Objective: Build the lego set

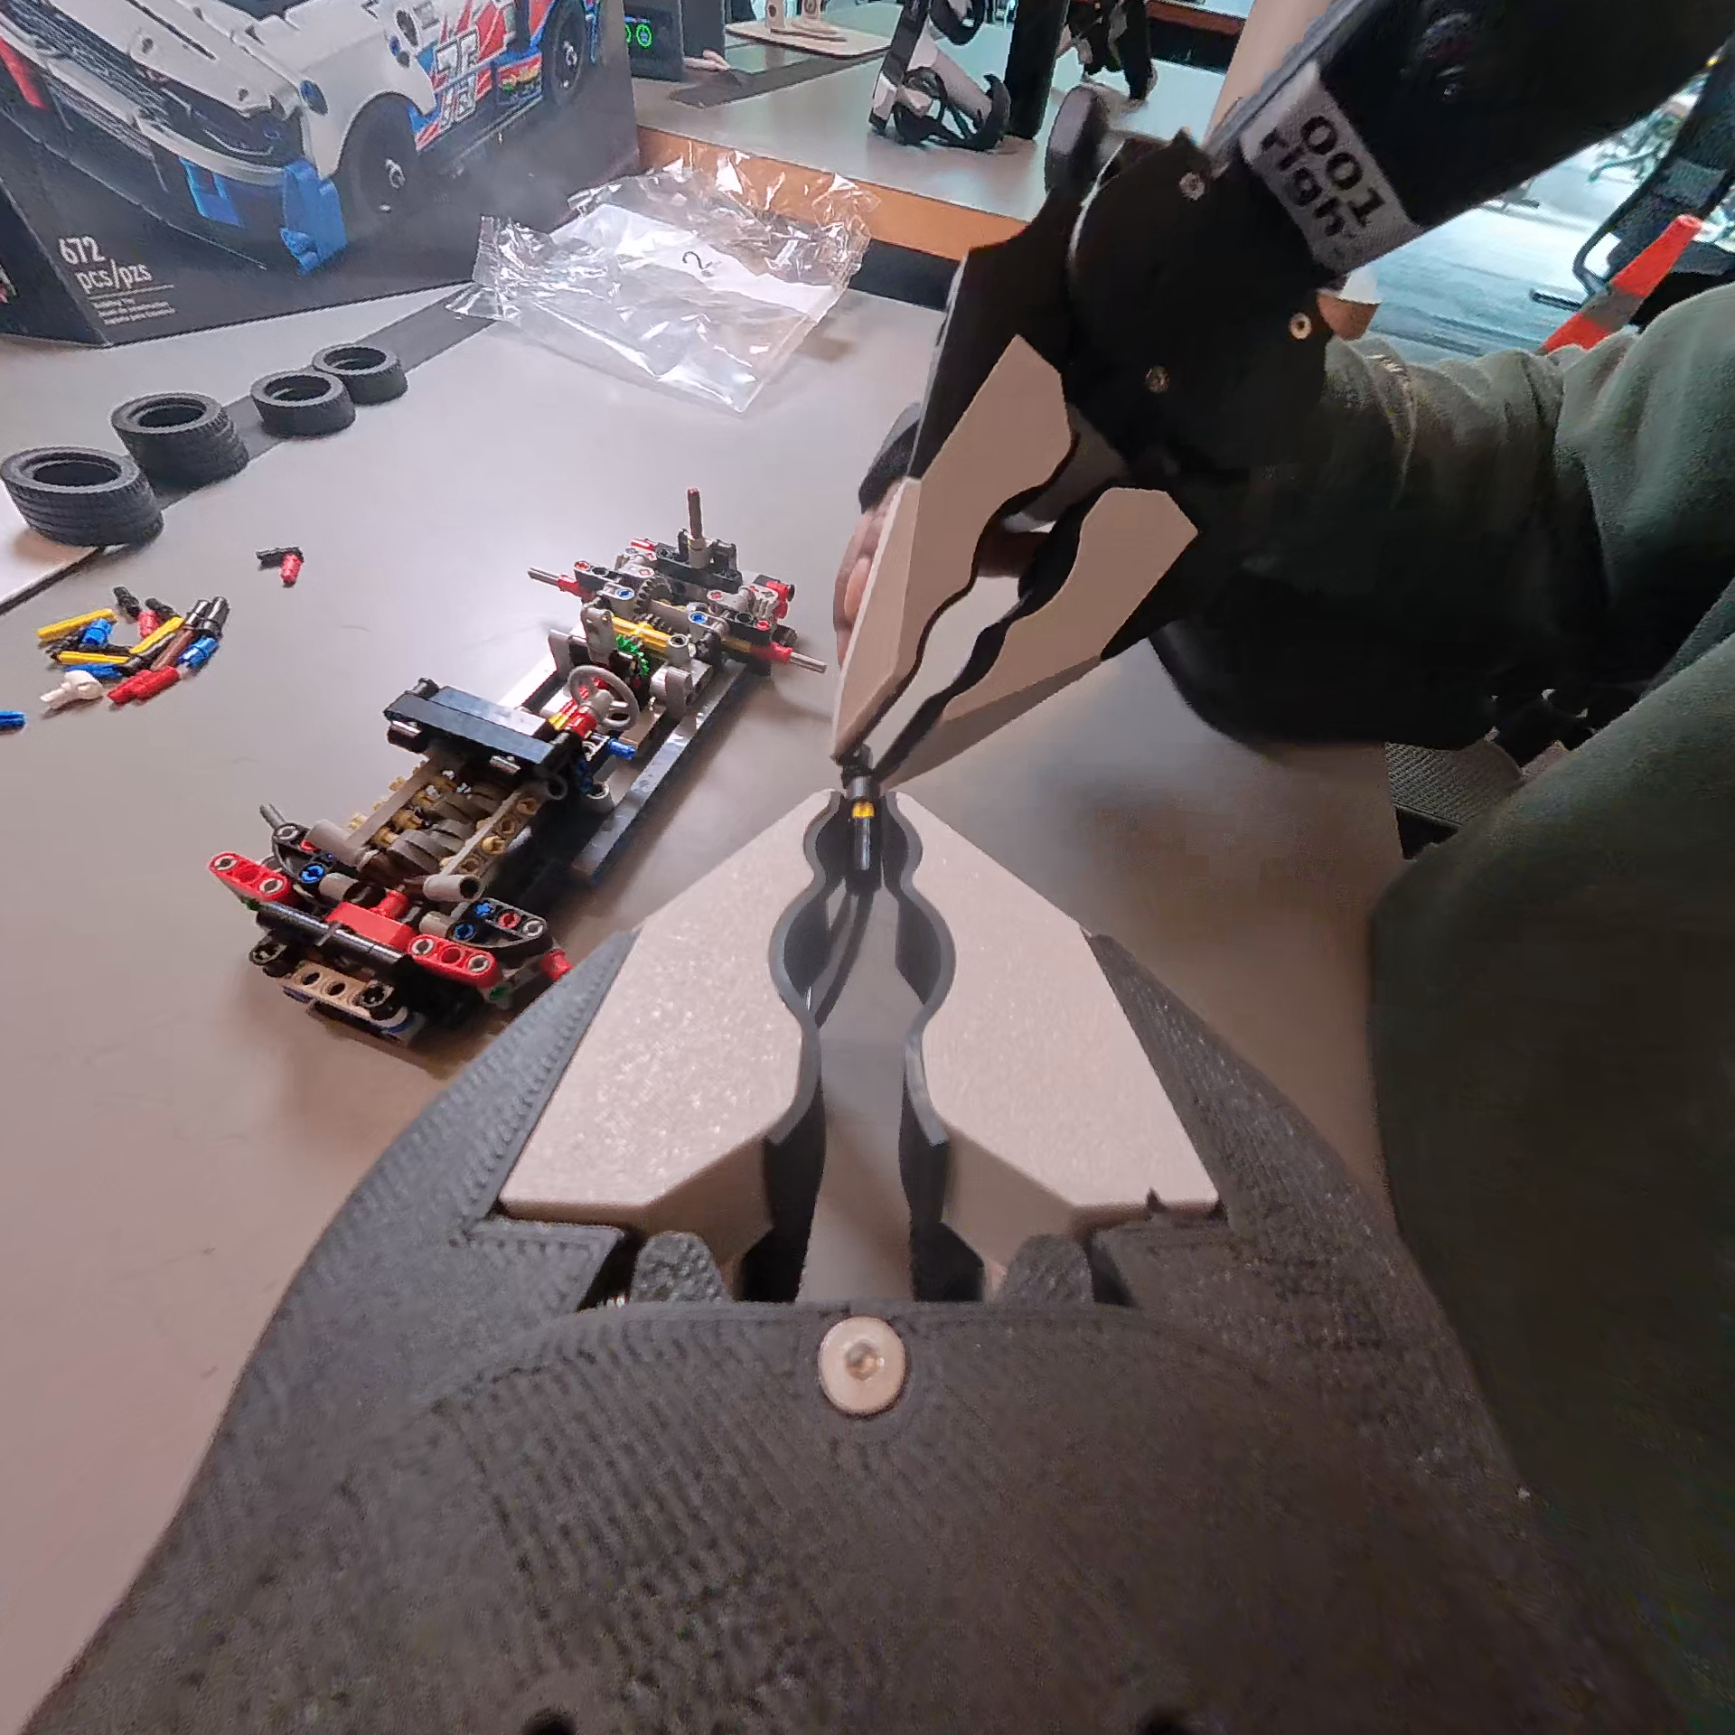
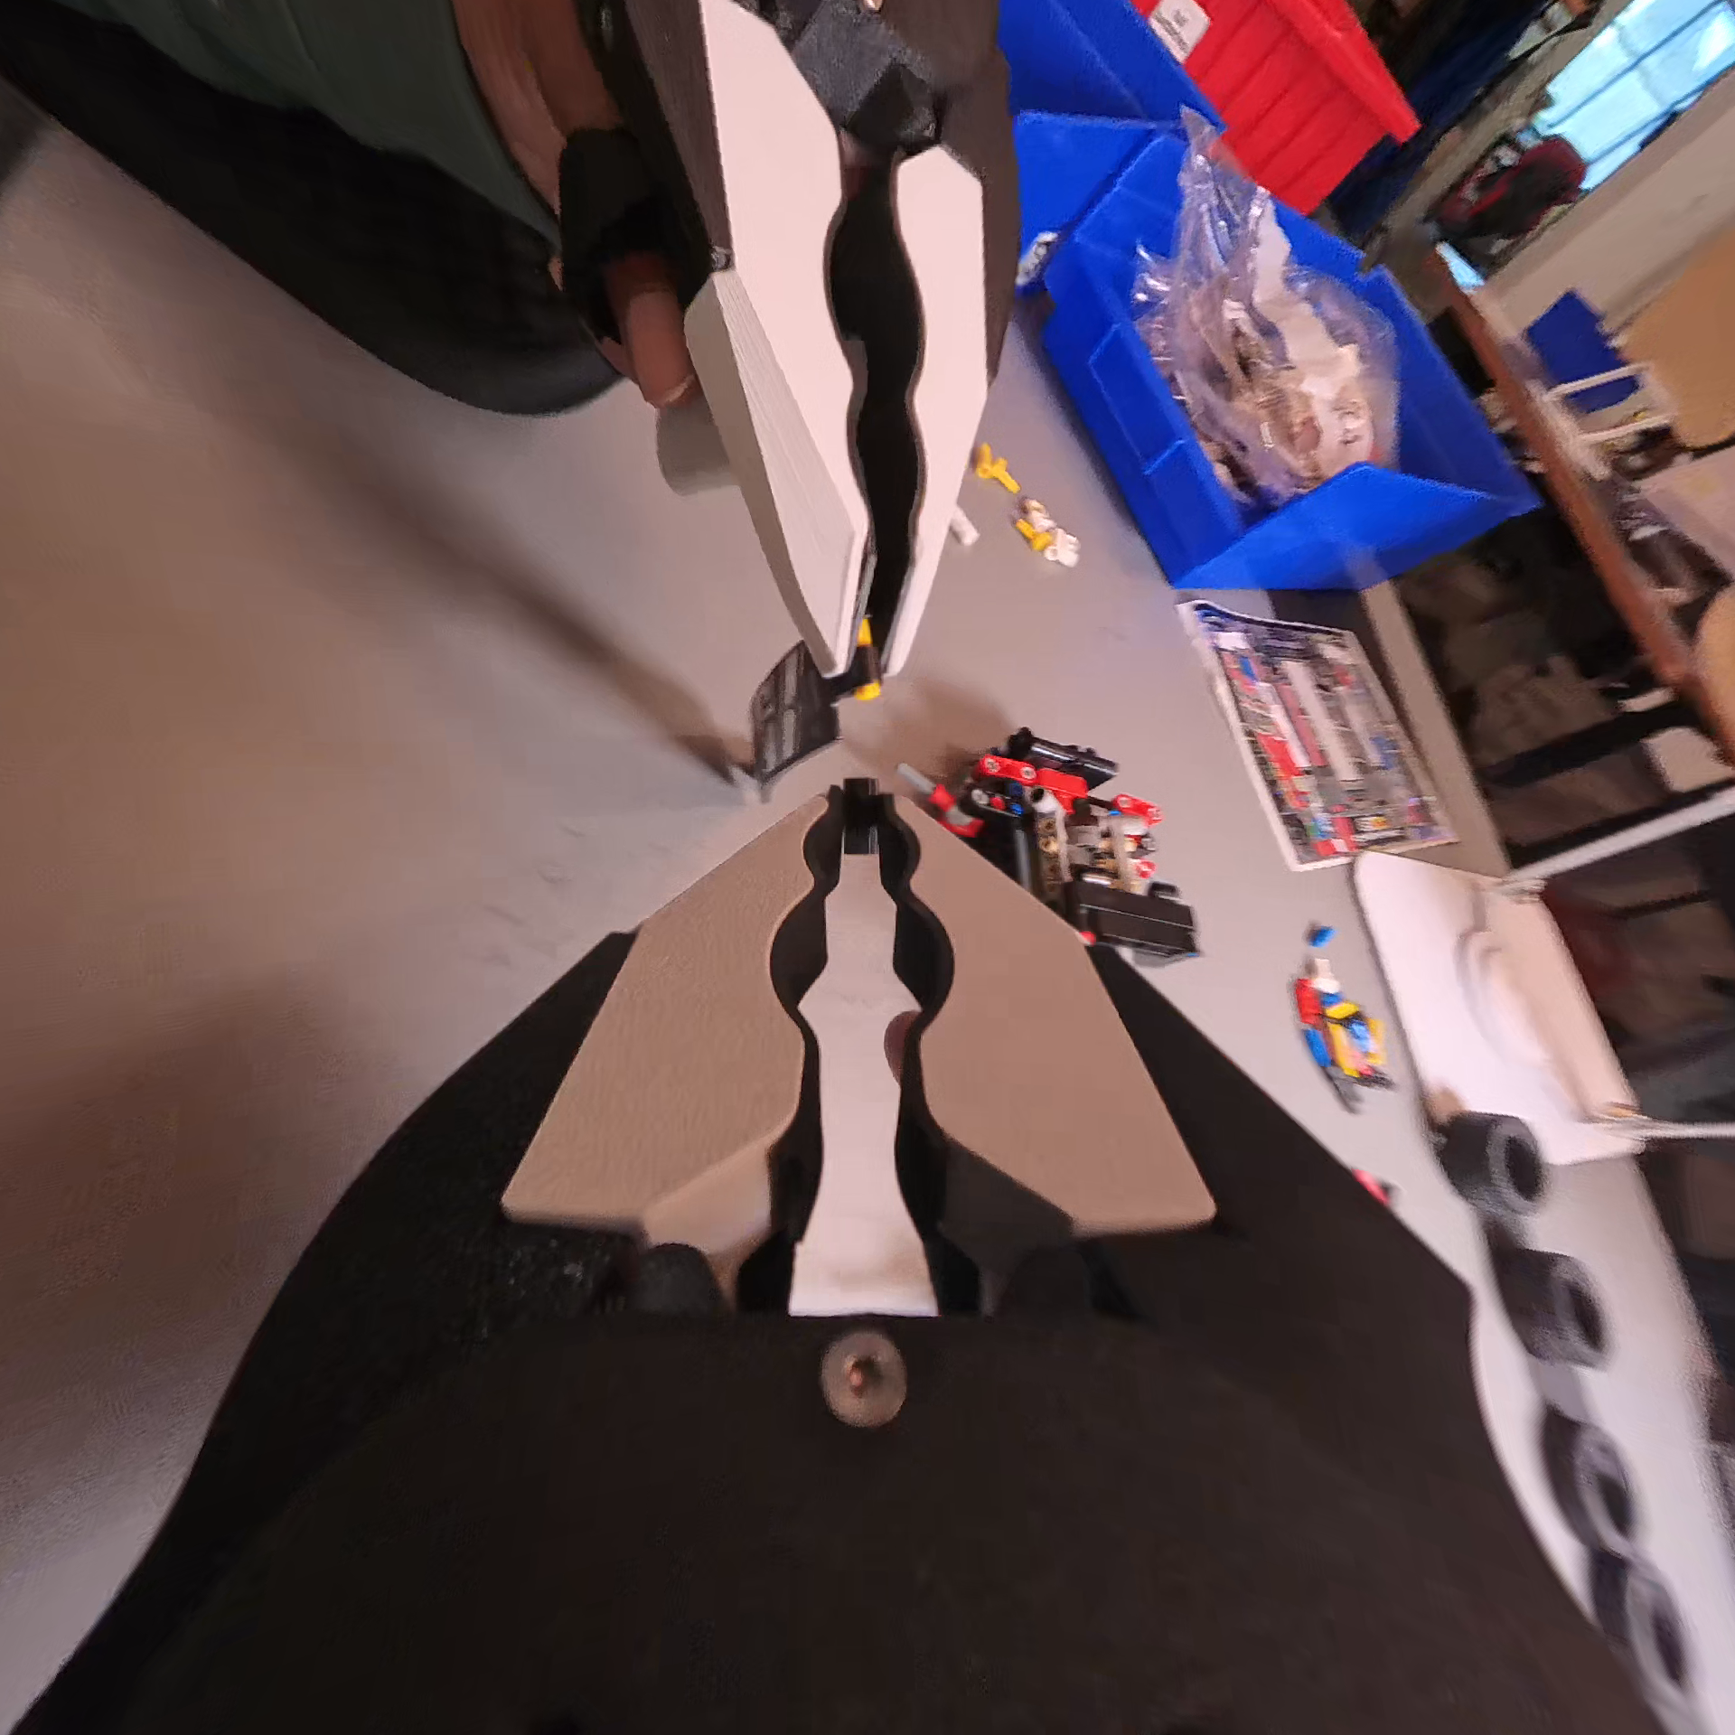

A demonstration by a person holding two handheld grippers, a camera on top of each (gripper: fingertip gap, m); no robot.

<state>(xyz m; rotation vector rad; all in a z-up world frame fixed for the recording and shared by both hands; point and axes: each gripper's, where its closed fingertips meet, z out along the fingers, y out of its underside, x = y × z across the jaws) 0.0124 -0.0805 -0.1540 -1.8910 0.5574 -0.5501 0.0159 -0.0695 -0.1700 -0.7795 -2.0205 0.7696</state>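
My left gripper (image 1: pixel 859 806) is shut on a small black and yellow piece (image 1: pixel 860 819), held above the table. My right gripper (image 1: pixel 859 756) comes in from the upper right, shut on a small black pin (image 2: pixel 856 806), tip to tip with the left one. In the right wrist view my right gripper (image 2: pixel 856 798) points at the left gripper (image 2: pixel 868 668), whose piece (image 2: pixel 867 690) has a flat black ribbed part (image 2: pixel 793 721) beside it. A small gap shows between the two pieces. The partly built car chassis (image 1: pixel 469 798) lies on the table to the left; it also shows in the right wrist view (image 2: pixel 1070 850).
Several black tyres (image 1: pixel 178 441) and a pile of loose coloured pins (image 1: pixel 131 648) lie left of the chassis. The set's box (image 1: pixel 282 141) and an empty plastic bag (image 1: pixel 657 282) are behind. Blue bins (image 2: pixel 1408 526), an instruction booklet (image 2: pixel 1314 732) and small yellow and white parts (image 2: pixel 1037 526) lie beyond.
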